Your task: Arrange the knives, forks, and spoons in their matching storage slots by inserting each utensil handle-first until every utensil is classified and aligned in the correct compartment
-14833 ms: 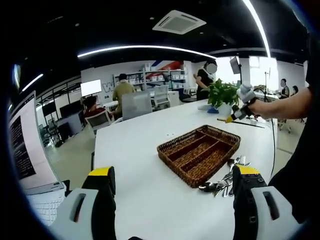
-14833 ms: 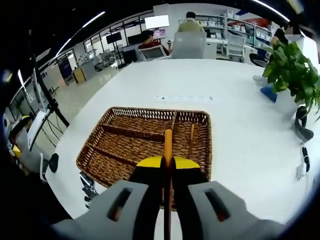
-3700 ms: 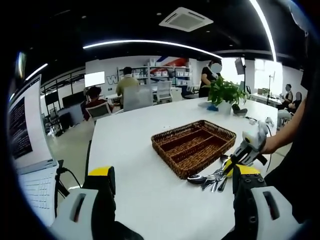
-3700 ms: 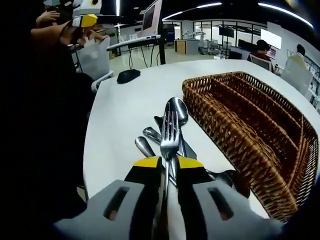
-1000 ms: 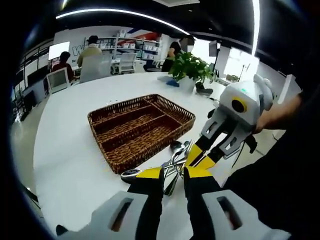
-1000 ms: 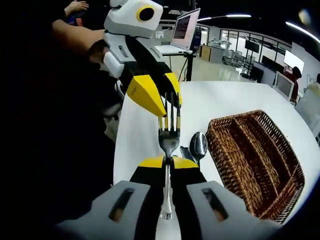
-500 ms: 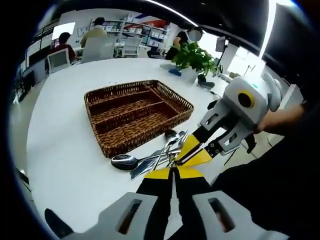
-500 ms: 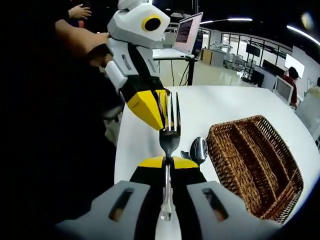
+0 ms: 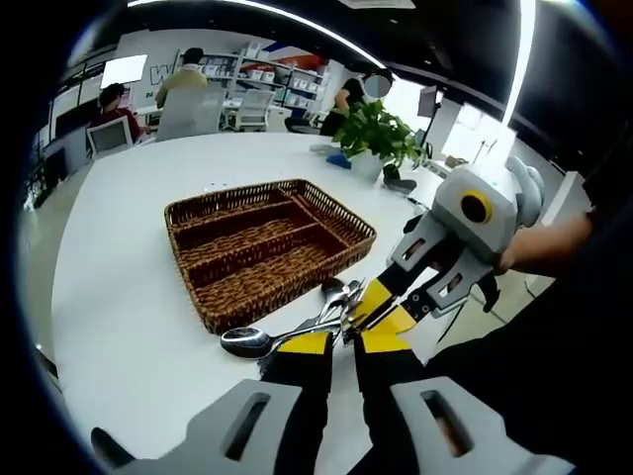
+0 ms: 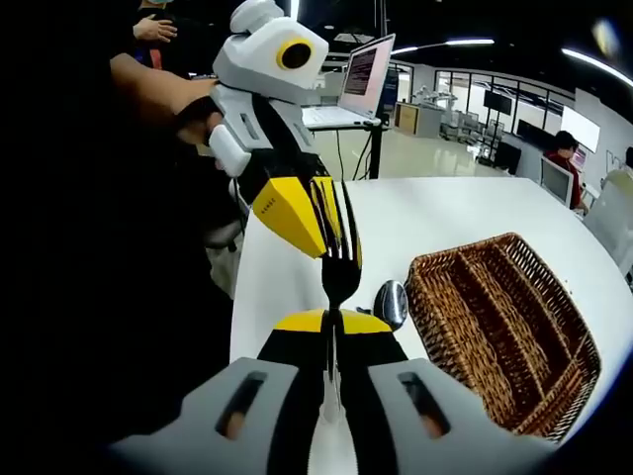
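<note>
My right gripper (image 10: 334, 322) is shut on the neck of a steel fork (image 10: 338, 272), tines pointing up and away. My left gripper (image 10: 336, 247) comes in from above left, its yellow fingers (image 10: 292, 213) closed on the tines. In the left gripper view my left gripper (image 9: 344, 341) has its jaws nearly together, and my right gripper (image 9: 381, 309) meets it from the right. A brown wicker cutlery basket (image 9: 257, 302) with long compartments lies on the white table (image 9: 119, 267). Loose cutlery (image 9: 331, 302) and a spoon (image 9: 247, 342) lie beside the basket (image 10: 435, 307).
A potted plant (image 9: 381, 129) stands at the table's far side. An open laptop (image 10: 361, 74) sits on a stand behind the left gripper. People sit at desks (image 9: 183, 74) in the background. The table's near edge is close under both grippers.
The fork has been lifted off the pile. Half a second ago the left fingers sat beside the tines; now the tines lie between them. Both grippers stay close together above the table edge.
</note>
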Demonstrator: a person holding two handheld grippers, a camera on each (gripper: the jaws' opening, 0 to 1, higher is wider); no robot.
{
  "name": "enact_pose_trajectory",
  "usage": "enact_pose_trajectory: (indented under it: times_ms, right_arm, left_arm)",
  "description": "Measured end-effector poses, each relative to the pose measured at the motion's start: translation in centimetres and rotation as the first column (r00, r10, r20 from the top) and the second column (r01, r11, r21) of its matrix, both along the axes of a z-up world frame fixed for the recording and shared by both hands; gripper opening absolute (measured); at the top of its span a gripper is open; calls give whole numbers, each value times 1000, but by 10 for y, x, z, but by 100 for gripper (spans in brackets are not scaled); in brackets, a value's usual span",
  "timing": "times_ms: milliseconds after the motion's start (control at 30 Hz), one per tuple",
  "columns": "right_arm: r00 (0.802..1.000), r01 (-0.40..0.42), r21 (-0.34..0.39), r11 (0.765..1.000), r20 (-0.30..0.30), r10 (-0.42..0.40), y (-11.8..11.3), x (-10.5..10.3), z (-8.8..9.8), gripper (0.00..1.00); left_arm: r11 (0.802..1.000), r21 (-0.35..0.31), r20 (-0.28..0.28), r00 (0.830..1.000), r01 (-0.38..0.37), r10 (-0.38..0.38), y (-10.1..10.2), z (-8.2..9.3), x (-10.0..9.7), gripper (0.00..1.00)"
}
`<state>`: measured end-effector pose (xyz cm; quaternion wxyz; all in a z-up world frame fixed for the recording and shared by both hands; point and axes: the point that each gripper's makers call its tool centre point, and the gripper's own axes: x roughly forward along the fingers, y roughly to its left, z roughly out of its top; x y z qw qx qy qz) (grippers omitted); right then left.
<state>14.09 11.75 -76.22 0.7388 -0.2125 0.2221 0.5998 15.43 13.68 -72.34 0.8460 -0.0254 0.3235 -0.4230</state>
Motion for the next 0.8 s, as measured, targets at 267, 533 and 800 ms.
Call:
enact_pose_trajectory:
  times_ms: [267,533,800]
  right_arm:
    - [1000,-22,13,1000,14,22,5,-6,11,2]
    - [994,-6,-41,999,106,11,-1,1,3,4]
    - [988,5,-5,1000,157,-5,2,4,13,4]
  left_arm:
    - [998,54,26,999,-38,36,6,1,5,1]
    - [976,-89,-130,974,-199,186,13,7,8,0]
    - [958,-140,-184,957,-251,224,19,7,11,0]
